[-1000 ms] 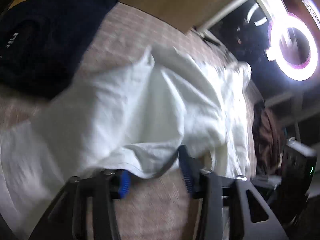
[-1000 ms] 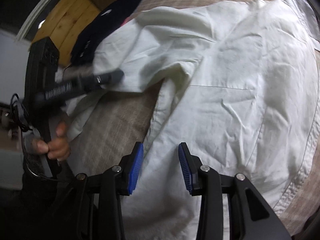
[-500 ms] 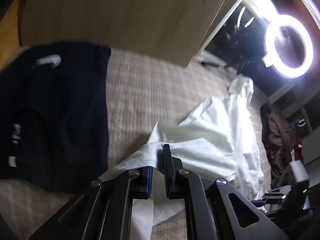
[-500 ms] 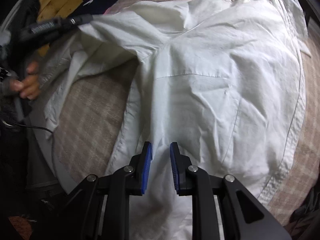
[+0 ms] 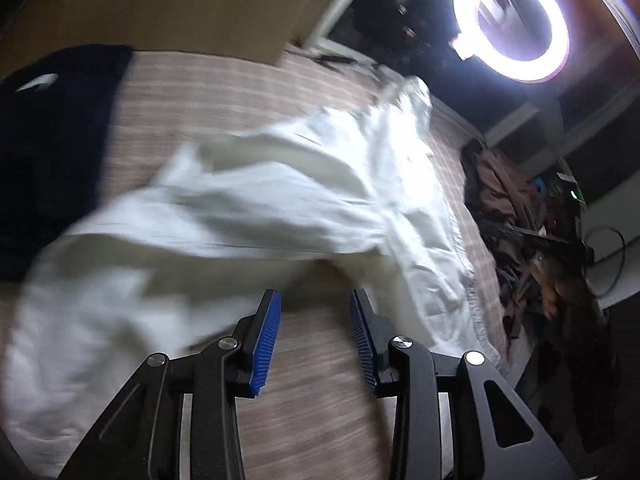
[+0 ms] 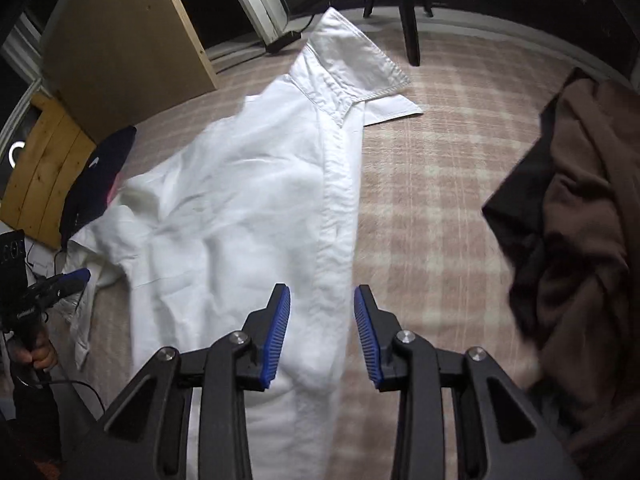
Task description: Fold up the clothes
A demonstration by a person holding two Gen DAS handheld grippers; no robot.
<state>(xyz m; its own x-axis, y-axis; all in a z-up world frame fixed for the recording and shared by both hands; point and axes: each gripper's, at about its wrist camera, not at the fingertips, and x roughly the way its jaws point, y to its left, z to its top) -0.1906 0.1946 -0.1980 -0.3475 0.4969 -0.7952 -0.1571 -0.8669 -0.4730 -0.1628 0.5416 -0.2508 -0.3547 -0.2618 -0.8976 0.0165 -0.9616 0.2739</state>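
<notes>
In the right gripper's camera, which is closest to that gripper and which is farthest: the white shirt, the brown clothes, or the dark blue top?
From the right gripper:
1. White shirt, right under its fingers.
2. Brown clothes, off to the right.
3. Dark blue top, far left, by the wooden boards.

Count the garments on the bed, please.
3: white shirt in the middle, dark navy garment at far left, brown garment at right. More may lie out of view.
</notes>
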